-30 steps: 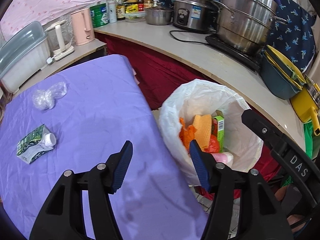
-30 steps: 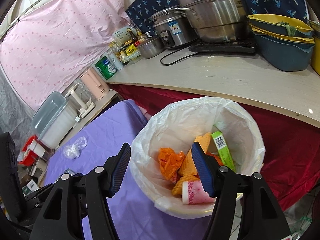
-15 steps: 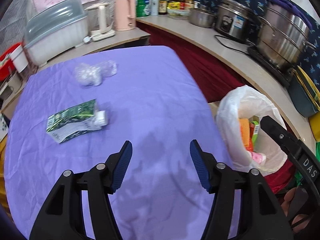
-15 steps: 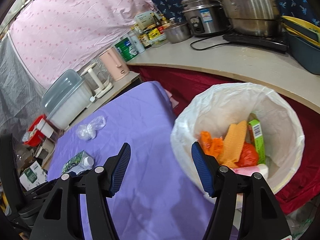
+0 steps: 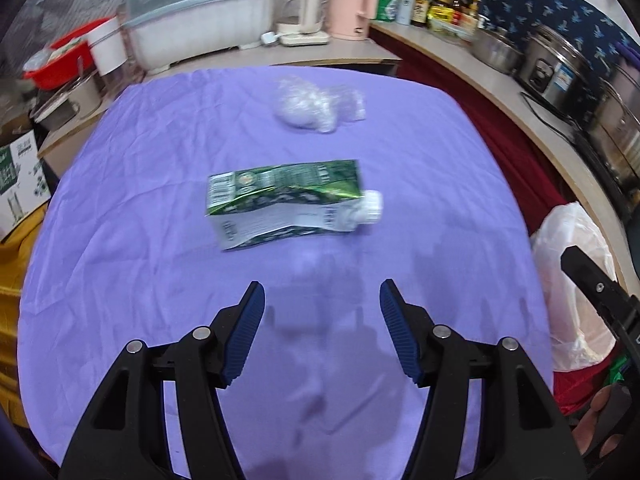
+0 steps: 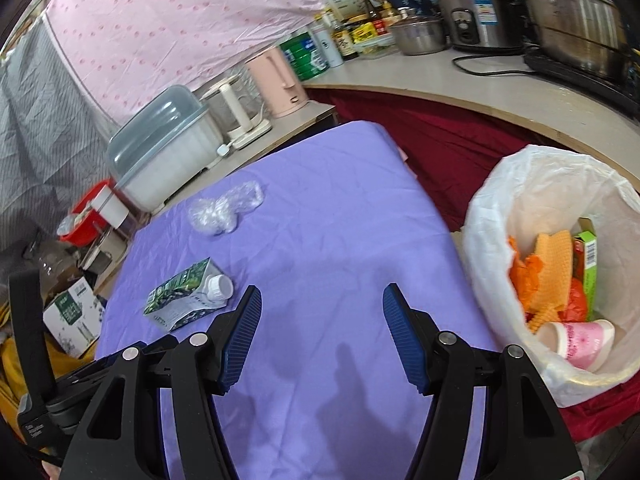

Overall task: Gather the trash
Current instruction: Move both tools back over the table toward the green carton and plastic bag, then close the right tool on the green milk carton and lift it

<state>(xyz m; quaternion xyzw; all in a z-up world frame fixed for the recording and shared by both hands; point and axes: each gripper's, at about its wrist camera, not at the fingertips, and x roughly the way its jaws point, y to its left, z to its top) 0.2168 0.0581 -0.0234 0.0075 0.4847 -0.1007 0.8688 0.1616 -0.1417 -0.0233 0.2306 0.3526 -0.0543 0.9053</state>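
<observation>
Hovering with jaws apart and empty, left gripper (image 5: pixel 320 316) and right gripper (image 6: pixel 322 320) now over purple surface (image 5: pixel 120 240), swung from bin (image 6: pixel 500 208) toward green carton (image 5: pixel 288 200), lettering unreadable.

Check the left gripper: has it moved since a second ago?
Yes. The left gripper has swung away from the lined bin, now at the view's right edge, toward the green carton on the purple cloth. Jaws open, empty.
</observation>
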